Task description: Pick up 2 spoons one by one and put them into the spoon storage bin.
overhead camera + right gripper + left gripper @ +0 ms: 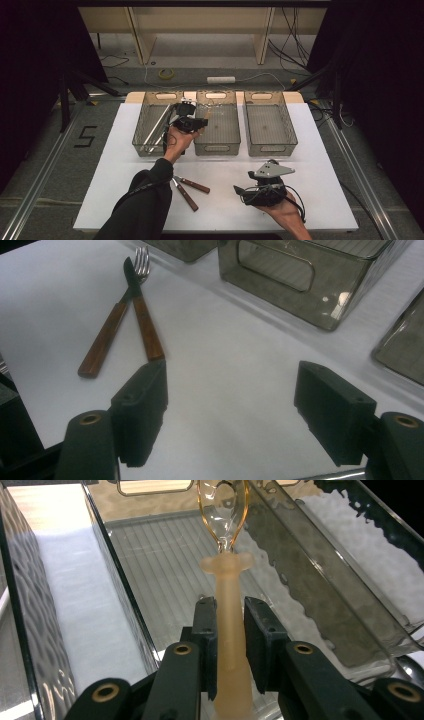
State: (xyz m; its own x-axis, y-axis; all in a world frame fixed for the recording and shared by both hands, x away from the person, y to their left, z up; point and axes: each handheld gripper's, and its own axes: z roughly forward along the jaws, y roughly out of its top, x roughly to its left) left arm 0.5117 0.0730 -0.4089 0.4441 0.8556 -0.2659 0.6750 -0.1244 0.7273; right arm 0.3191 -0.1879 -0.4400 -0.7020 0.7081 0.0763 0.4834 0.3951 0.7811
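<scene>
Three clear bins (pixel 217 123) in row along bench (pixel 320 190) at 12 o'clock. One translucent spoon (pixel 231 625). One wooden-handled knife (pixel 142 320) and one wooden-handled fork (pixel 111 325), crossed, at 7 o'clock. Two hand-held grippers: left (pixel 231 612), right (pixel 232 405).

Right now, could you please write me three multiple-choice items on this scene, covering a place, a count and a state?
1. Where does the left gripper hold the spoon?
A. over the middle bin
B. over the floor
C. beside the fork

2. How many clear bins stand on the table?
A. two
B. three
C. five

3. How do the right gripper's jaws stand?
A. shut on the knife
B. shut on nothing
C. open

Answers: 1 A, the spoon hangs inside the middle bin. 2 B, the high view shows three side by side. 3 C, bare table shows between them.
</scene>
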